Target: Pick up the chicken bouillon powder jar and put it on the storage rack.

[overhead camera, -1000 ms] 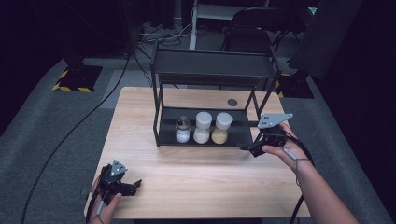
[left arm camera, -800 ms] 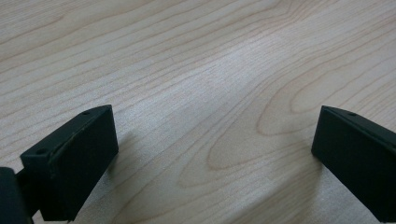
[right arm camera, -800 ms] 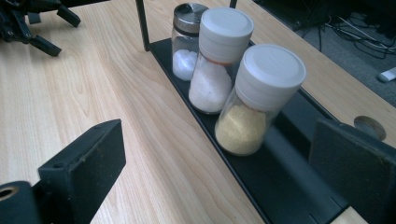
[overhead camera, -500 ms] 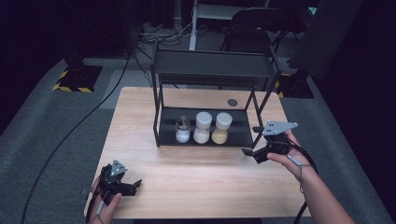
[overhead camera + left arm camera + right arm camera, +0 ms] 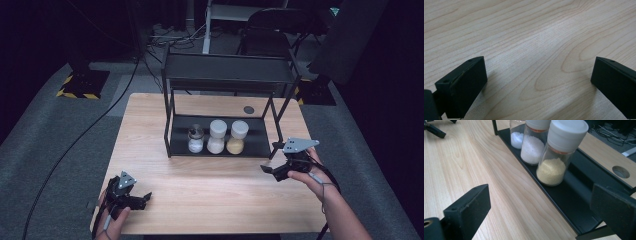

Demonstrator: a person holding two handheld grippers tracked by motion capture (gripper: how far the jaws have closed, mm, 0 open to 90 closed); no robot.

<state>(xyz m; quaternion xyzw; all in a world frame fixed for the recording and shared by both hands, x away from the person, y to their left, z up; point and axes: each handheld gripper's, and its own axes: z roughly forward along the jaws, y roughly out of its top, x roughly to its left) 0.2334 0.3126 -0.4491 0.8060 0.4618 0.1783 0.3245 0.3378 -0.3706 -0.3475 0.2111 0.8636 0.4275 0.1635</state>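
Note:
A black two-tier rack [image 5: 227, 80] stands on the wooden table [image 5: 150, 130]. On its lower shelf [image 5: 574, 195] stand three jars in a row: a clear jar of white grains [image 5: 195, 139], a white-lidded jar of white powder [image 5: 217, 136] and a white-lidded jar of yellow grains [image 5: 238, 137]. My right gripper [image 5: 269, 158] is low by the rack's front right leg and points at the yellow jar [image 5: 554, 167]. Its jaws have just been opening and stand open [image 5: 540, 215] with nothing between them. My left gripper [image 5: 145, 200] rests open at the front left [image 5: 539, 85] over bare wood.
A round cable hole [image 5: 248, 109] sits in the table behind the rack. The rack's upper shelf hangs over the jars. Cables [image 5: 80, 140] run across the grey floor at the left. A chair [image 5: 272, 30] stands beyond the table.
My right gripper has sunk and drawn back from the rack toward the table's near right side. The left gripper has stayed put.

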